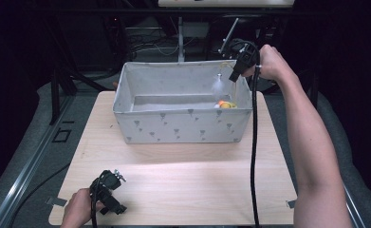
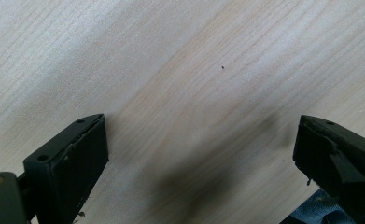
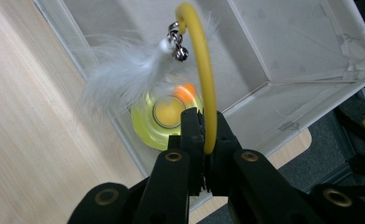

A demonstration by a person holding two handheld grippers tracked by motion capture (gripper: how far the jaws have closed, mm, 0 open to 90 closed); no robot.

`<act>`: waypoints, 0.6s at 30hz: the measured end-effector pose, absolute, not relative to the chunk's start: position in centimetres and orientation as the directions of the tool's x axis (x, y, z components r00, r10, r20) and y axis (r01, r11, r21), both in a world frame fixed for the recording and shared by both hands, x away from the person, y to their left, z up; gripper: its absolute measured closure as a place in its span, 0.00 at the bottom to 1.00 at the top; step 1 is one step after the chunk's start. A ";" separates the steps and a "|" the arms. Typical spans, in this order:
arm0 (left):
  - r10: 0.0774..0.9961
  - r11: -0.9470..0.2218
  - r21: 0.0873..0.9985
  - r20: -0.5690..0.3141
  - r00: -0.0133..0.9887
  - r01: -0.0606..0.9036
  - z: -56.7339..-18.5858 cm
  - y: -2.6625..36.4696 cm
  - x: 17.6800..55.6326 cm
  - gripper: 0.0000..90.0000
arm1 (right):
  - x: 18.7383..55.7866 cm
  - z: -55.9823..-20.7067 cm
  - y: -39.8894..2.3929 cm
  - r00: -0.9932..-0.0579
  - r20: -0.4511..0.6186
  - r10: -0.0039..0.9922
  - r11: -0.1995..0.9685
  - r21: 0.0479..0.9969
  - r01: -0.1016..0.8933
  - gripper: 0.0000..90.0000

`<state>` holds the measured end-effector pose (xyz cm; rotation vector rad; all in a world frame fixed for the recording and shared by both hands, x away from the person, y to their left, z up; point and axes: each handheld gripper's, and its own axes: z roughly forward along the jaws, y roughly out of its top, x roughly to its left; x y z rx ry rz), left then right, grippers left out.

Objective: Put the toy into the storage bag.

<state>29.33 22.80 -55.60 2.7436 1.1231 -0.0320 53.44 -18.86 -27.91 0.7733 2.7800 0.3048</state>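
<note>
Evidently the right claw (image 3: 202,126) clamps the yellow wand (image 3: 203,70) upright, upper right, so its feather (image 3: 119,74) dangles into the fabric bin (image 1: 183,126), while the left claw (image 2: 199,154) rests apart, lower left, on the bench (image 1: 183,180).

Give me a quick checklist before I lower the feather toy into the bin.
1. Right gripper shut on the yellow wand: ok.
2. Feather and bell hang free of the jaws: ok.
3. Toy over the bin opening: ok.
4. Bin floor below: not ok, a yellow disc toy lies there.
5. Left gripper open, on the table: ok.
6. Whether the feather touches the bin wall: cannot tell.
</note>
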 end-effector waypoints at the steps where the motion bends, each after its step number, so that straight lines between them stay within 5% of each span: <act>1: 0.694 -0.699 0.155 -0.088 0.715 0.698 -55.6 22.8 29.3 0.04 | 53.5 -28.1 -18.9 -0.831 -0.171 0.529 0.838 0.261 0.479 0.98; 18: 0.692 -0.703 0.145 -0.087 0.717 0.696 -55.7 22.7 29.3 0.04 | 53.3 -32.2 -20.4 -0.827 -0.137 0.546 0.831 0.215 0.513 0.98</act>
